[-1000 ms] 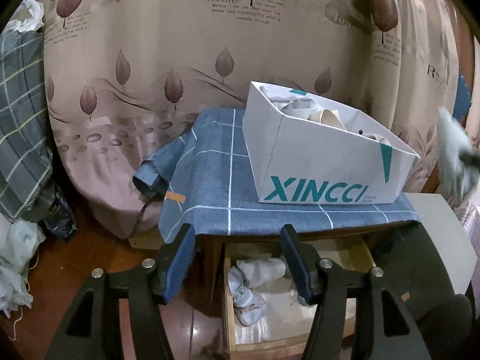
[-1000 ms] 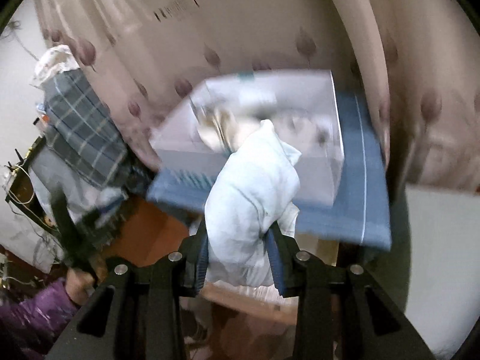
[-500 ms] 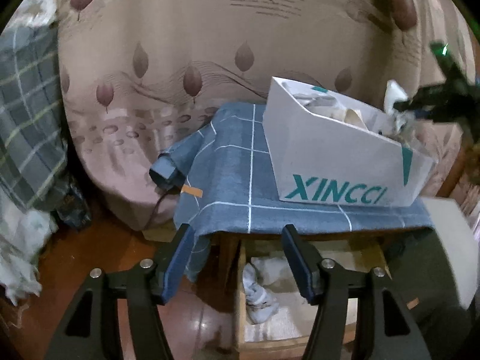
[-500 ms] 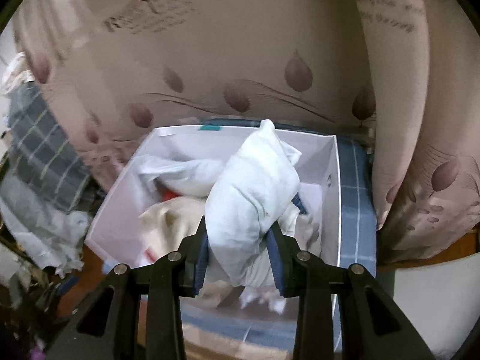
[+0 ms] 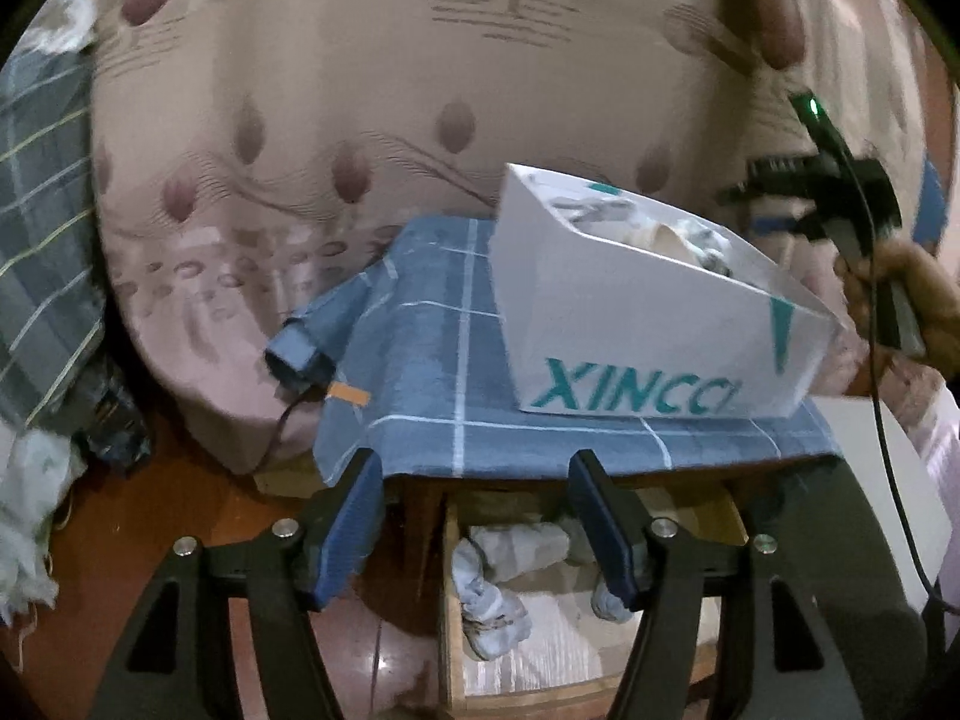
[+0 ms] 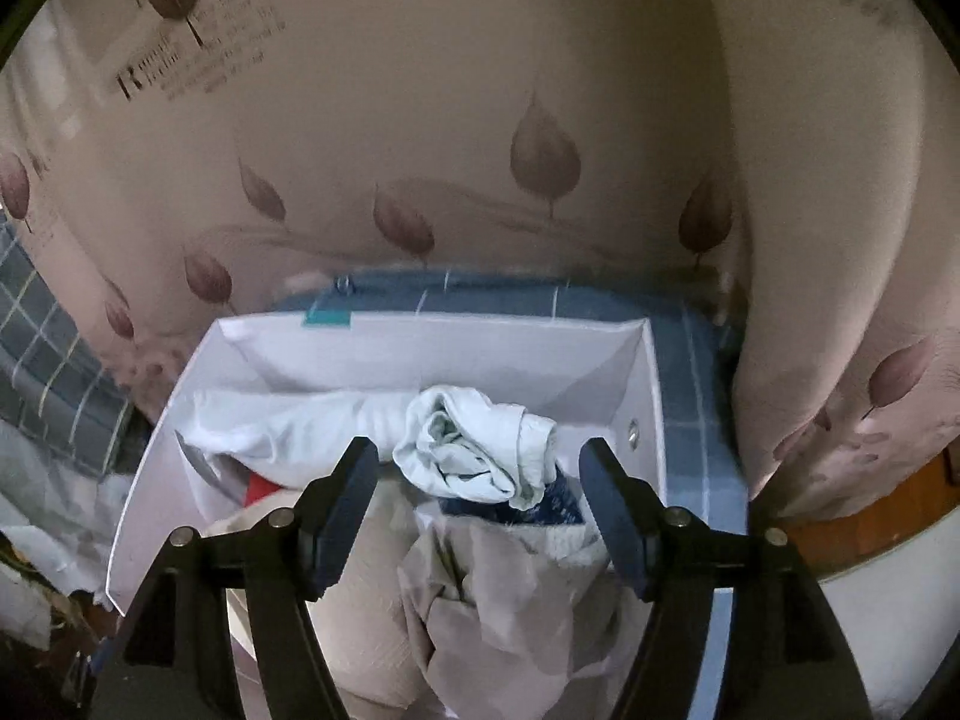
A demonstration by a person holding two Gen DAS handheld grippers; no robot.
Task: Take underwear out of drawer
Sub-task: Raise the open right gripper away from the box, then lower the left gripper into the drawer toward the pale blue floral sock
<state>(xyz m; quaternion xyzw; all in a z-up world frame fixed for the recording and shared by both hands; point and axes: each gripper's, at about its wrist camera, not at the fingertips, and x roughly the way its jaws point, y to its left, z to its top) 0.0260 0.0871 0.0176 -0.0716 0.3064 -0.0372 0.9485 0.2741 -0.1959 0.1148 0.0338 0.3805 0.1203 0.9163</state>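
The wooden drawer [image 5: 735,531] stands pulled out under the cabinet top, with pale rolled underwear [image 5: 519,546] lying in it. My left gripper [image 5: 477,519] hovers open in front of the drawer with nothing between its fingers. Above, a white box [image 5: 624,324] printed XINCCI sits on a blue checked cloth [image 5: 420,360]. My right gripper [image 6: 480,480] is over the box [image 6: 420,348] with its jaws opening. A light rolled underwear bundle [image 6: 474,450] lies loose between the fingers on the other clothes. The left wrist view shows the right gripper [image 5: 774,192] held by a hand [image 5: 918,294].
A leaf-print curtain [image 5: 360,120] hangs right behind the cabinet. Plaid fabric [image 5: 36,228] and white cloths [image 5: 24,516] pile up on the left above the wooden floor. A white surface [image 5: 870,450] adjoins the cabinet on the right.
My right gripper carried the pale bundle from beside the cabinet to above the white box, then spread its jaws and let it drop onto the clothes. The left gripper barely moved.
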